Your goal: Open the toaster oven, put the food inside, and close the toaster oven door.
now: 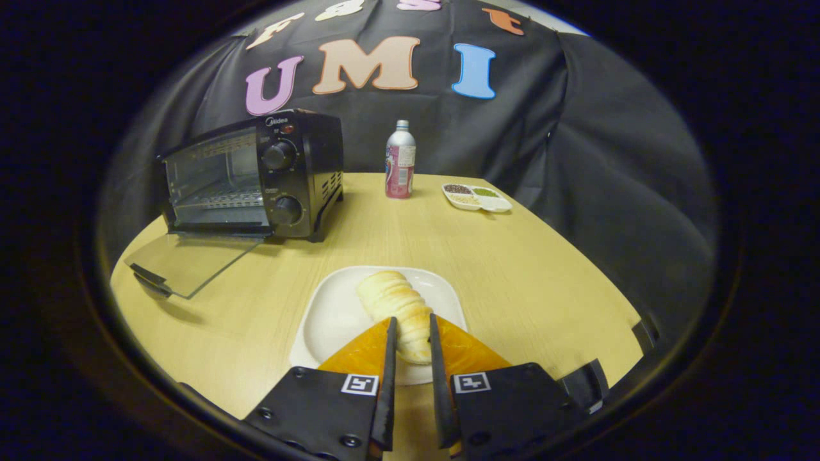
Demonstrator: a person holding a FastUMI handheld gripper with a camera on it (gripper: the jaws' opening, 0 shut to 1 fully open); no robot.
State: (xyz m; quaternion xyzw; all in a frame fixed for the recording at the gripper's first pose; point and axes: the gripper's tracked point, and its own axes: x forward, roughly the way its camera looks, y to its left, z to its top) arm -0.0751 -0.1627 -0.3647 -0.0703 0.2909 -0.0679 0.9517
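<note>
With the toaster oven already standing open, its glass door folded down onto the table, the gripper closes around the near end of a bread roll on a white plate. Both fingers appear to press its sides, though contact is hard to confirm. Light, soft and easily crushed, the roll is likely best held gently across its middle.

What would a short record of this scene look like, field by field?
oven: toaster oven at the table's far side, glass door folded down open
food: bread roll on a white plate
tool: tool, fingers on either side of the roll's near end, contact unclear
others: bottle and divided dish beyond the plate
stage: door open, food not yet inside
</note>
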